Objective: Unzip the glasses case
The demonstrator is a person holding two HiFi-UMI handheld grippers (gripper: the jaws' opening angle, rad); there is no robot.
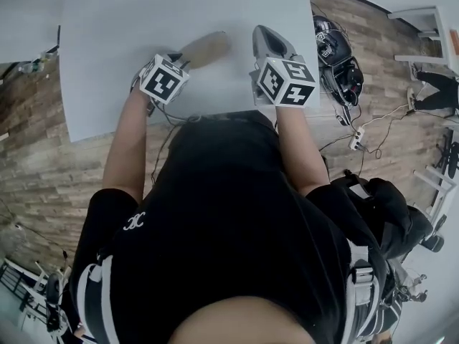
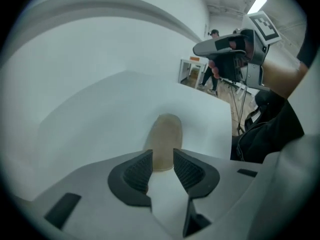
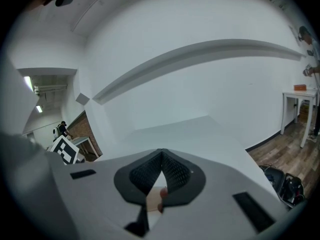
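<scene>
A tan oval glasses case lies on the white table, a little in from its near edge. My left gripper hangs over the case's near end, pointing steeply down. In the left gripper view its jaws stand a little apart and the case's near end shows between the tips; I see no pad pressing on it. My right gripper hovers to the right of the case, apart from it. Its jaws are shut tip to tip with nothing held. The zip is not visible.
The table's near edge runs just below both grippers, against the person's body. On the wooden floor to the right lie a black helmet-like object, cables and a power strip. A white side table stands by the wall.
</scene>
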